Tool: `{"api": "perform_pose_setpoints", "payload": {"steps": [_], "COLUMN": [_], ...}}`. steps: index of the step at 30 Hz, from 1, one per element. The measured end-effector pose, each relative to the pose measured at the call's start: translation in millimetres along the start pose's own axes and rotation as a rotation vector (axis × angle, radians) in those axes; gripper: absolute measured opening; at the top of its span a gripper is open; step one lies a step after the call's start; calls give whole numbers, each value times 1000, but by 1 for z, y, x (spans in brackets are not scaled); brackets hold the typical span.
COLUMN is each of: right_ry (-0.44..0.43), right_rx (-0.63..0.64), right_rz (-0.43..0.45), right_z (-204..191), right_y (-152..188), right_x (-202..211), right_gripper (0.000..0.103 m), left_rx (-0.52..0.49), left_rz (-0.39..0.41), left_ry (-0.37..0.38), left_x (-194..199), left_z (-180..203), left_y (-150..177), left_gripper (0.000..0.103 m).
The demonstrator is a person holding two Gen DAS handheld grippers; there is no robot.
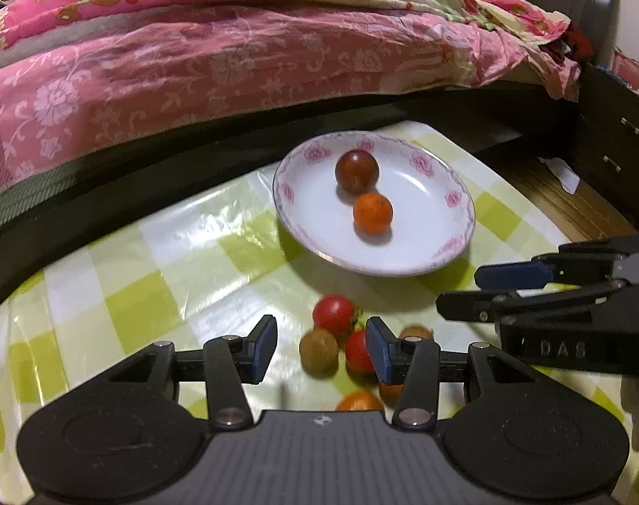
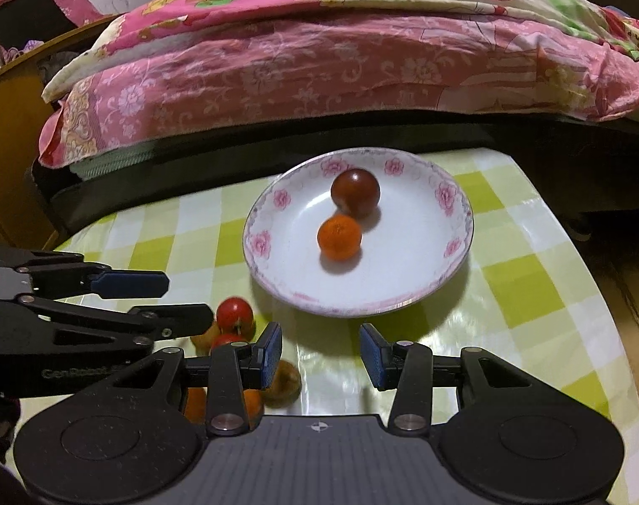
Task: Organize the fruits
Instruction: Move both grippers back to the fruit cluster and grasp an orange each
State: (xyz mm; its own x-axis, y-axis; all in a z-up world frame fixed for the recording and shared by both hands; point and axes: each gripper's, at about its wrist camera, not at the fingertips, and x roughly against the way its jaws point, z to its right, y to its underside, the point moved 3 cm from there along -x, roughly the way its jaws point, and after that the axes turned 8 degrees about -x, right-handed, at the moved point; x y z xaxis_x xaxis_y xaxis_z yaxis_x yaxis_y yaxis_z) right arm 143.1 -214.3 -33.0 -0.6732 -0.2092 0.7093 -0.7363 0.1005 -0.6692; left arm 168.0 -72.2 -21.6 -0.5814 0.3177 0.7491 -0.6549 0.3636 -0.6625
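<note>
A white plate with pink flowers (image 1: pixel 428 227) (image 2: pixel 407 269) sits on the checked tablecloth and holds a dark red fruit (image 1: pixel 356 170) (image 2: pixel 355 192) and a small orange (image 1: pixel 372 212) (image 2: pixel 339 237). In front of the plate lies a cluster of loose fruit: a red tomato (image 1: pixel 334 313) (image 2: pixel 234 313), a brown longan (image 1: pixel 318 351) (image 2: pixel 282 385), a second red tomato (image 1: pixel 357 351) and oranges (image 1: pixel 359 402). My left gripper (image 1: pixel 321 351) is open, hovering over the cluster with the brown longan between its fingers. My right gripper (image 2: pixel 321 355) is open and empty, just right of the cluster.
The green-and-white checked tablecloth (image 1: pixel 151 286) (image 2: pixel 529 286) covers a small table. A bed with pink floral bedding (image 1: pixel 235 54) (image 2: pixel 319 63) runs along the far edge. A dark cabinet with drawers (image 1: pixel 613 139) stands at the right, over wooden floor.
</note>
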Motion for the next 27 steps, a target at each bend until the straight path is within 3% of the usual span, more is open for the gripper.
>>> {"api": "perform_pose_setpoints", "payload": {"steps": [5, 13, 24, 27], "right_ry": [2, -6, -28, -35], "right_rx": [-6, -26, -46, -39], "right_rz": [-19, -38, -86, -100], "right_z": [-1, -9, -10, -12], "right_y": [9, 24, 34, 37], "right_x": [7, 21, 16, 12], "right_gripper": [39, 39, 39, 39], "left_rx": [-25, -148, -152, -155], "left_rz": [-14, -50, -64, -57], "left_ry": [32, 52, 43, 36], "left_x": [10, 3, -13, -13], "left_z": [5, 26, 29, 29], "left_y": [15, 33, 37, 36], "left_gripper": [53, 53, 52, 46]}}
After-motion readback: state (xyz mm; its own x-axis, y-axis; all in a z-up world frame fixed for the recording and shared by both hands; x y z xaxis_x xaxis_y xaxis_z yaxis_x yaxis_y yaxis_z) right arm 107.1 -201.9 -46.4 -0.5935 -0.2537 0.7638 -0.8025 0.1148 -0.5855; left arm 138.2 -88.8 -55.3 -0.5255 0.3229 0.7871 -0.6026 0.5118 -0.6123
